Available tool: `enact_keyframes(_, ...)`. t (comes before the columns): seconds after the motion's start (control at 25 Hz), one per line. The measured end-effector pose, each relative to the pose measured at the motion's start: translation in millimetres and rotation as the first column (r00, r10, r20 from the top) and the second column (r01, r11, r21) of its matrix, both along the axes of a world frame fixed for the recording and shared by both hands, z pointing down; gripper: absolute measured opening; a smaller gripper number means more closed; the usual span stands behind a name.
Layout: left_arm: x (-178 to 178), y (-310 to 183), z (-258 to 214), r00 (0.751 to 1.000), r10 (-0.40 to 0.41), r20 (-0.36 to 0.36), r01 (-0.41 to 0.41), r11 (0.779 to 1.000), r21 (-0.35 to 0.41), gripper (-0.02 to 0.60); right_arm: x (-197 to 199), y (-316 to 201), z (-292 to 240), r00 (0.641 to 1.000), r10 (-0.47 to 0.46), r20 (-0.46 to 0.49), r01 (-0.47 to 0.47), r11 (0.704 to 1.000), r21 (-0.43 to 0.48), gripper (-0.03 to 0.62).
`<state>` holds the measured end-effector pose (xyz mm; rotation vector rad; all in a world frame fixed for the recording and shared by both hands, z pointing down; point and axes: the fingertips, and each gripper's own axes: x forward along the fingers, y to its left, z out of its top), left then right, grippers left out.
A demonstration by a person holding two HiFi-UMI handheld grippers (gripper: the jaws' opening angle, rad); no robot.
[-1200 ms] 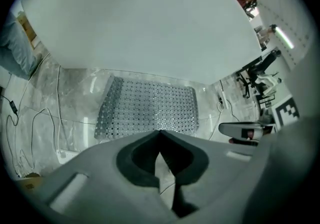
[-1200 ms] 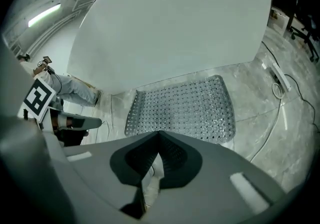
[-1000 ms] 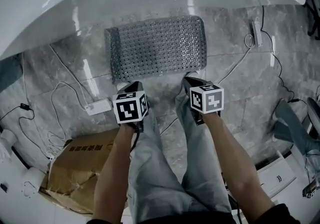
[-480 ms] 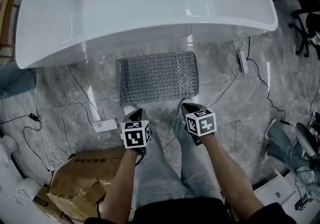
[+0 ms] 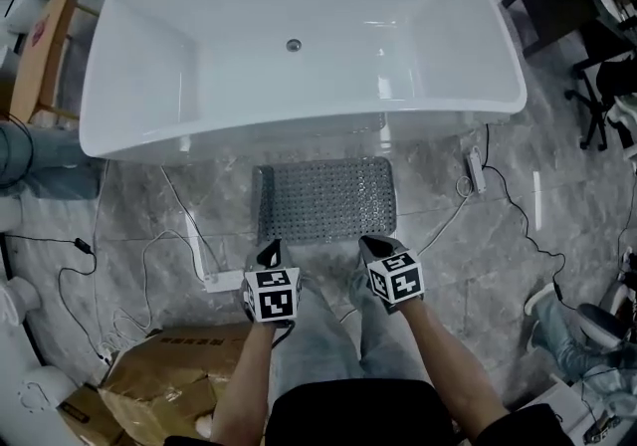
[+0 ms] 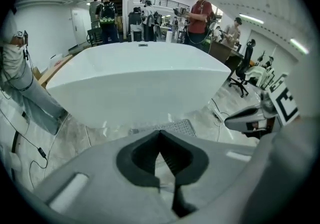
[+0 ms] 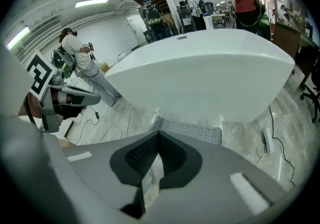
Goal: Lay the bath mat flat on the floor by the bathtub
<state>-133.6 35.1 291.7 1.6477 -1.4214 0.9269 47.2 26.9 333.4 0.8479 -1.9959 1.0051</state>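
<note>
Grey studded rubber bath mat (image 5: pixel 325 198): flat on grey marble floor (image 5: pixel 478 260), just beside near wall of white oval bathtub (image 5: pixel 299 125). Left gripper (image 5: pixel 269 253), right gripper (image 5: pixel 376 247): at mat's near edge, not touching it. Both jaw pairs pressed together, nothing between. Brown cardboard box (image 5: pixel 159 374): near left.

Cardboard box (image 5: pixel 164 376) partly off-frame
</note>
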Motion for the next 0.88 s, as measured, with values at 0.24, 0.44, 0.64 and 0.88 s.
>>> enact_keyframes(0.24, -2, -13, -58, 1.0, 0.001, -0.024, 0.001, 0.998, 0.07, 0.005, -11, -14, -52, 0.998, 0.012, 0.055, -0.018, 0.993, 0.118, 0.002)
enact_keyframes(0.44, -1, -30, -108, 1.0, 0.023, -0.01, -0.022, 0.988, 0.153, 0.005, -32, -34, -107, 0.989, -0.004, 0.146, -0.028, 0.977, 0.213, 0.003)
enact_keyframes(0.64, -14, -43, -148, 0.998, 0.03, 0.046, -0.04, 0.976, 0.215, 0.005, -41, -57, -158, 0.983, 0.002, 0.184, -0.058, 0.953, 0.296, 0.003)
enact_keyframes(0.88, -33, -64, -207, 0.998, -0.054, 0.043, 0.038, 0.947, 0.318, 0.005, -42, -89, -222, 0.972, 0.011, 0.234, -0.11, 0.903, 0.416, 0.003)
